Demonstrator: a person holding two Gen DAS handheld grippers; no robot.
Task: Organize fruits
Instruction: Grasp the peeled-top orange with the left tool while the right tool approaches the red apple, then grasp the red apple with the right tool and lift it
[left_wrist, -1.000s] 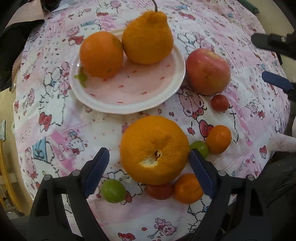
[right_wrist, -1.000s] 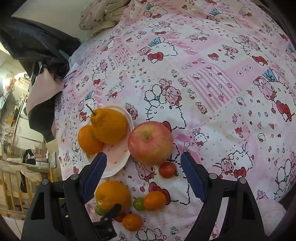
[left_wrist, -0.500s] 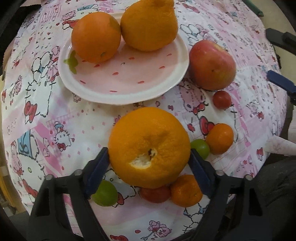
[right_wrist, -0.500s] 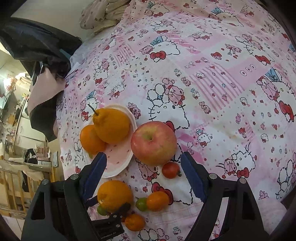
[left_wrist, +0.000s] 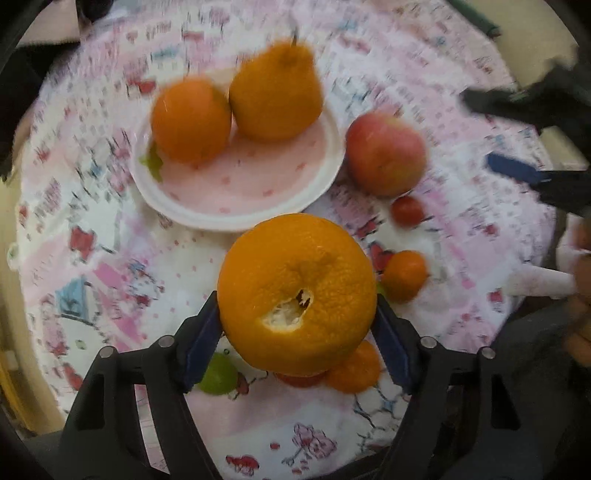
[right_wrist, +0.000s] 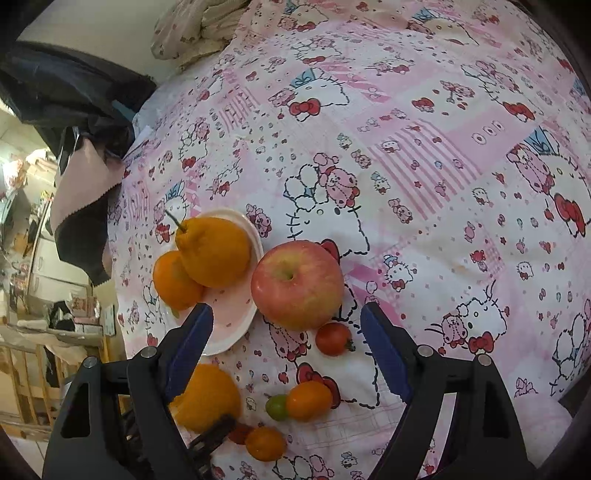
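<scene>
Left gripper (left_wrist: 297, 319) has just been closing & now grips big orange (left_wrist: 297, 293), lifted off bed. Step: carry to plate (left_wrist: 236, 210) ahead. Next needs a clear spot there. Right gripper (right_wrist: 286, 325) unclenched, empty, apple (right_wrist: 297, 284) just ahead.

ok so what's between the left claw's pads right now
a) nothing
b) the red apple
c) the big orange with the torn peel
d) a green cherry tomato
c: in the left wrist view both blue pads of the left claw, whose jaws have just been closing, press the sides of the big orange with the torn peel, while the red apple sits apart beside the plate.
</scene>
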